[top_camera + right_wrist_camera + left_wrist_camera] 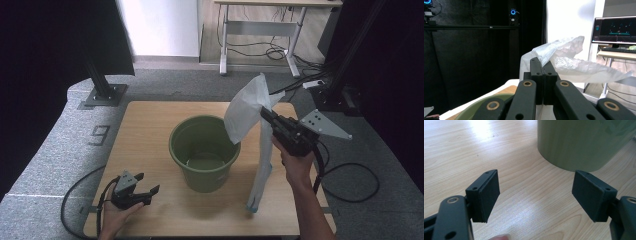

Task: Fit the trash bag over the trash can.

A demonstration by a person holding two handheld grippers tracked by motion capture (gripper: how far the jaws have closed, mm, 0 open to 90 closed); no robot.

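Observation:
A green bucket (204,150) stands upright in the middle of the wooden table (145,125). My right gripper (265,114) is held in the air just right of the bucket's rim, shut on a thin white plastic bag (247,107). The bag's top flops left over the bucket's edge and its long tail (261,175) hangs down to the table. In the right gripper view the bag (564,57) spreads out from between the closed jaws. My left gripper (147,192) rests on the table near the front left corner, open with nothing between its pads (487,195); the bucket (579,142) is just ahead of it.
A metal post base (104,92) stands behind the table's left back corner. A desk frame and loose cables (265,47) lie on the floor beyond. A black cable (350,185) loops on the floor to the right of the table.

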